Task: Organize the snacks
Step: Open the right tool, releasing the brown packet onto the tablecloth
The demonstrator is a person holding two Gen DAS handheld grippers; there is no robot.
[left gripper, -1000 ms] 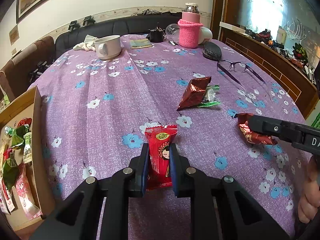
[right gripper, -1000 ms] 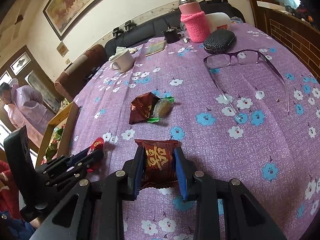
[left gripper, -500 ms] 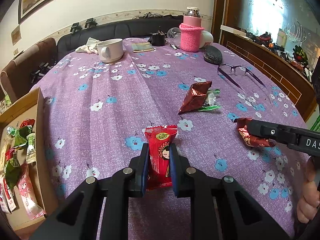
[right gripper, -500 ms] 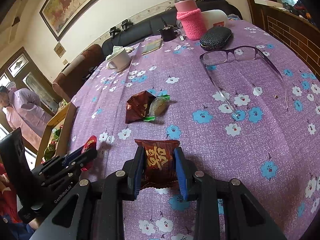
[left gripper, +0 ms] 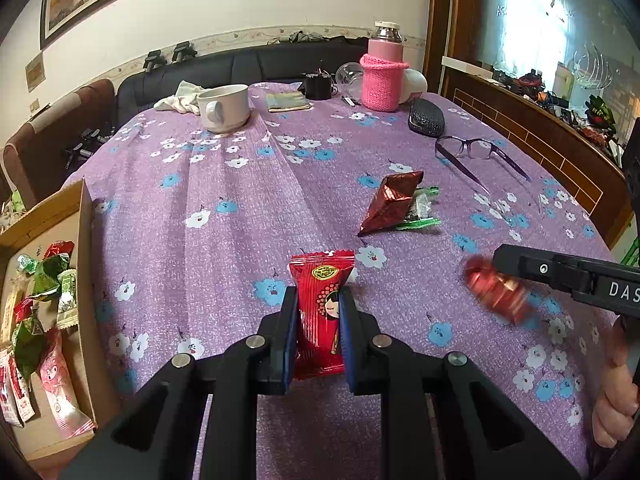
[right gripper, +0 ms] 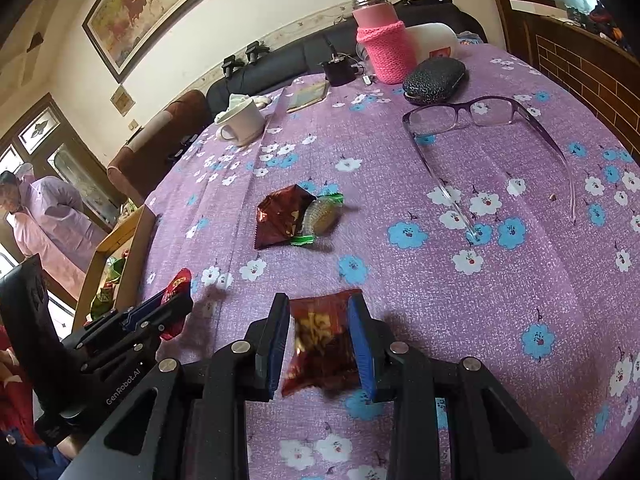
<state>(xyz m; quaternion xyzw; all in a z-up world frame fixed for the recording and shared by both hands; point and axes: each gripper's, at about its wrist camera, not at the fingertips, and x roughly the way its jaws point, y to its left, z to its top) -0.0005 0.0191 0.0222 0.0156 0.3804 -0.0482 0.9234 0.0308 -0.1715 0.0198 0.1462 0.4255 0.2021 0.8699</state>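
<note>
Two hand-held claws hover over a round surface [left gripper: 224,208] covered in a purple cloth with blue and white flowers. The left claw [left gripper: 319,320] is clenched on a bright red snack packet [left gripper: 320,312] printed with a cartoon face, held upright. The right claw [right gripper: 320,340] grips a dark red-brown snack packet [right gripper: 320,344], which looks blurred.

Ahead of both claws, near the middle of the surface, lie a crumpled maroon wrapper [right gripper: 282,216] and, touching it, a green-edged clear packet [right gripper: 322,214]. Nothing lies between them and the claws. Purple glasses [right gripper: 480,120] rest to the right, with a dark glasses case [right gripper: 434,80] beyond. At the far edge stand a white mug [left gripper: 224,106], a flask in a pink knitted sleeve [left gripper: 383,74] and a small booklet [left gripper: 287,102].

Beside the surface on the left, an open cardboard box [left gripper: 86,264] holds several snack packets.

Compared with a second ago, the brown packet has gone from sharp to smeared and tilted in the right claw; the far objects sit slightly differently in frame.

A framed painting [right gripper: 160,8] hangs on the cream wall above a dark sofa [left gripper: 248,70]. A person in a pale top [right gripper: 44,220] stands near a door.
</note>
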